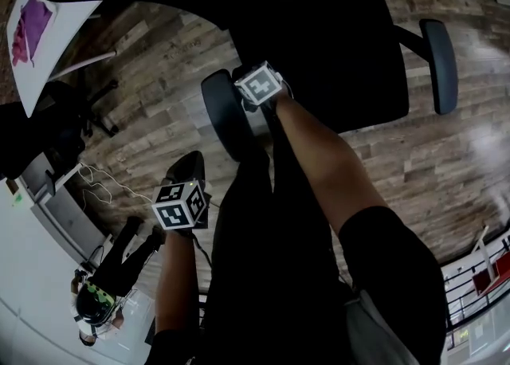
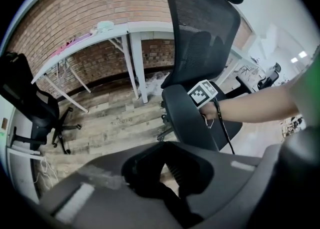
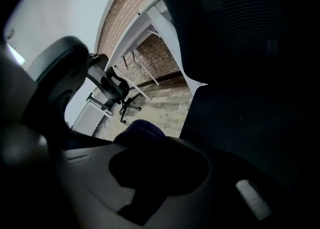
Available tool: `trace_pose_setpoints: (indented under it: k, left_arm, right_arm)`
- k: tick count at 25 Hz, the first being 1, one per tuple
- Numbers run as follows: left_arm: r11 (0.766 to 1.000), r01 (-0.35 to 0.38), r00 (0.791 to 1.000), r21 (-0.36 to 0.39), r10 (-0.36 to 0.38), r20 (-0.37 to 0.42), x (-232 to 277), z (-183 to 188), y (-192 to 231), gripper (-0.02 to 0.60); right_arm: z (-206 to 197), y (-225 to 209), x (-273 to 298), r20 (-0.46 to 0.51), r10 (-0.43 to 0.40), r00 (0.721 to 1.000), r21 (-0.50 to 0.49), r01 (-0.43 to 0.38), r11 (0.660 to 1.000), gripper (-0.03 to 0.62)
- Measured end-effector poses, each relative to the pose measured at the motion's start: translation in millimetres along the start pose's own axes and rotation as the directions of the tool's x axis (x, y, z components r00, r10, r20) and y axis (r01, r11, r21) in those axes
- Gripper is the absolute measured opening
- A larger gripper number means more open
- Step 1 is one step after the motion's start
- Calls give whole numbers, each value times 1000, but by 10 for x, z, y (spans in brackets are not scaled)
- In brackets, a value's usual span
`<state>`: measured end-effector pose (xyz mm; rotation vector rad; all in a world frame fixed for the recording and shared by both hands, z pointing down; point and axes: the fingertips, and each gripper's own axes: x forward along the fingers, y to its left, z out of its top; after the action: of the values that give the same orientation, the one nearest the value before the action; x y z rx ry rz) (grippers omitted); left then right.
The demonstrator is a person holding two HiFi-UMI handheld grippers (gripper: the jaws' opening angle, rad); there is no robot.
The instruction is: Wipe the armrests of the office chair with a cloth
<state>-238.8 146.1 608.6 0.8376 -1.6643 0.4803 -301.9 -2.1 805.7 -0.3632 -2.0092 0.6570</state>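
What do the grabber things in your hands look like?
The left gripper and right gripper are dark grey, each carrying a white cube with black square markers. A thin black cable hangs from the right one. The sleeves are short and black.

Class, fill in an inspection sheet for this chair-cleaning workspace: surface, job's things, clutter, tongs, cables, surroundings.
Surface: wood plank floor.
Job's things: black office chair; one armrest right by the right tongs; other armrest with nothing on it; dark purple cloth.
Clutter: pink item lying on a white desk.
Tongs: right tongs shut on the cloth; left tongs slightly apart, empty, held away from the chair.
Cables: thin white cable loose on the floor; black lead hanging at the right wrist.
Surroundings: brick wall, second chair, a person standing nearby.
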Motion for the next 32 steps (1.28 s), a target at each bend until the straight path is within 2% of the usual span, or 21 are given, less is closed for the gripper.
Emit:
trace_pose_setpoints:
  k: [5,9,13,17,19,21,24,27,32]
  left_arm:
    - [997,-22,1000,-71,21,-10,-42,-205,165,6]
    - [996,-14,1000,-83,15,3,-91,-230,141,6]
    - [998,11,1000,-63,-9,27,-114,-166,26,6]
    - [998,36,998,-47,-34,44,-138,-79,-70,6]
    - [998,52,997,-37,-50,53,-141,-27,-126,6]
    - [998,64,996,-28,-62,64,-133,33,-172,6]
    - [996,83,993,-12,-82,86,-125,136,-244,6]
    - [995,99,988,8,-99,116,-142,258,-280,6]
    - [992,121,978,30,-124,168,-198,463,-187,6]
  right_arm:
    - [139,-165,32,24,-10,1000,5,10,1000,60]
    - [84,-134,-52,27,28,999,126,-31,992,58]
    - [-158,-33,-188,9,77,997,224,-77,971,58]
    - [-429,258,-374,15,197,980,283,-194,939,58]
    - [-459,437,-515,55,264,963,289,-268,919,58]
    - [-421,561,-672,106,290,951,276,-308,910,58]
    - [-393,601,-928,156,233,960,243,-266,933,58]
    - [-422,576,-1209,188,129,974,197,-166,966,58]
    - [-332,702,-1671,248,-18,969,112,-11,994,58]
